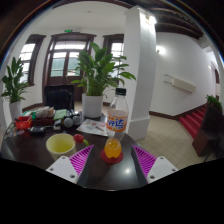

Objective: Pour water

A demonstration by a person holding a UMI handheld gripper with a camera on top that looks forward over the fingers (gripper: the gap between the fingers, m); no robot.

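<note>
I see a bright room with tall windows (67, 58), a white pillar (140, 62) and potted plants (97, 75) behind a dark round table (30, 150). At lower centre my gripper (113, 158) stands open, a glass of orange liquid (113, 149) between its pads; a water bottle (118, 115) just beyond, a yellow bowl (61, 144) left.

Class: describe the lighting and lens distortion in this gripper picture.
Gripper view: daylight from the windows backlights the room, leaving the table dim; the wide-angle lens bows the white pillar; the open jaws flank the bottle.
</note>
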